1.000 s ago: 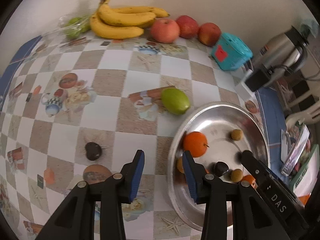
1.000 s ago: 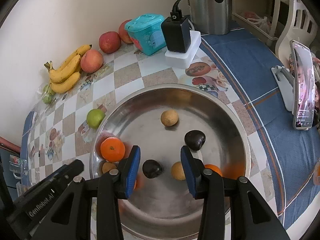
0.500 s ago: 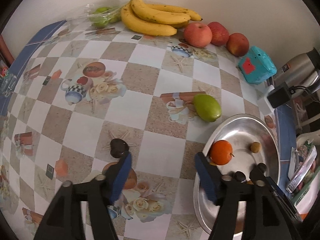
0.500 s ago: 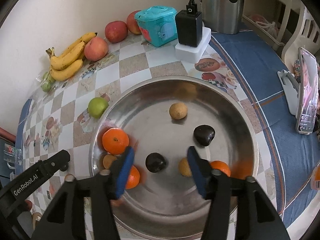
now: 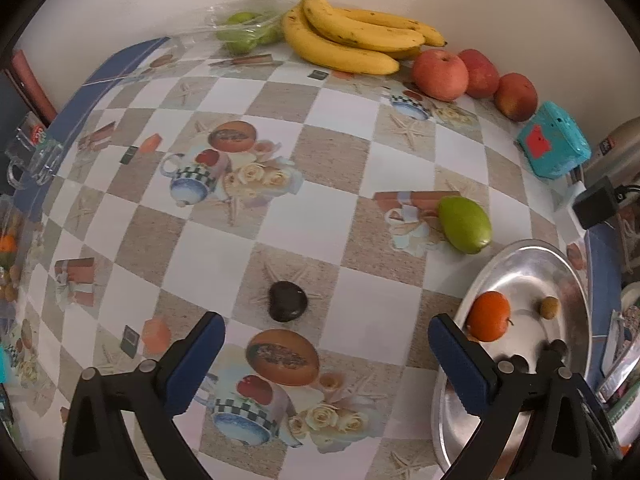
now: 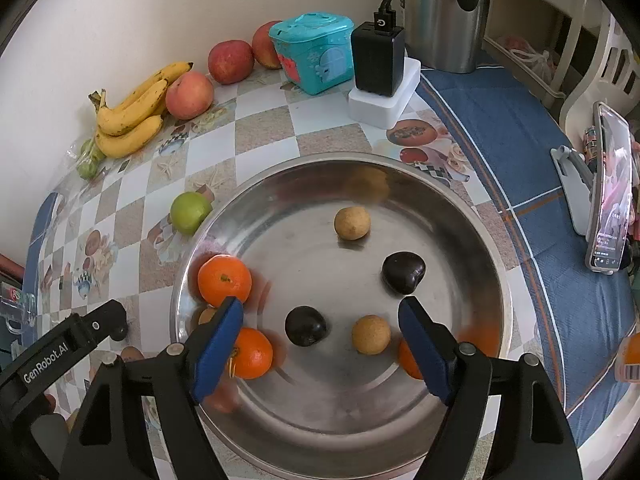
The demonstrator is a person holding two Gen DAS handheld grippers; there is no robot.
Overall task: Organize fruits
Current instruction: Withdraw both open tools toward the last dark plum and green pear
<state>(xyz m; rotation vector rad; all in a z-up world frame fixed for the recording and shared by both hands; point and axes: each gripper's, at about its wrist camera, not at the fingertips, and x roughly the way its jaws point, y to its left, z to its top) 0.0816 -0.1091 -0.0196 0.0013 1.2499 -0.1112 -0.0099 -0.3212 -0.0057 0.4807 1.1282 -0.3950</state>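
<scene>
A dark fruit (image 5: 287,301) lies alone on the checked tablecloth, just ahead of my left gripper (image 5: 324,332). Its jaws are opening wide and nothing is between the pads. A green fruit (image 5: 466,224) sits beside the steel bowl (image 5: 516,256). My right gripper (image 6: 320,312) hovers over the bowl (image 6: 304,248) with its jaws opening. A dark fruit (image 6: 306,326) lies under the gap, untouched. The bowl also holds oranges (image 6: 225,280), a second dark fruit (image 6: 402,273) and two tan fruits (image 6: 352,222).
Bananas (image 5: 352,40), three apples (image 5: 440,74) and bagged green fruits (image 5: 244,32) line the back wall. A teal box (image 6: 312,52), a black charger (image 6: 378,60) on a white block, a steel kettle (image 6: 444,16) and a phone on a stand (image 6: 608,192) surround the bowl.
Both grippers' jaws have spread from nearly shut to wide. The left gripper has swung left, away from the bowl, and now faces the dark fruit on the tablecloth.
</scene>
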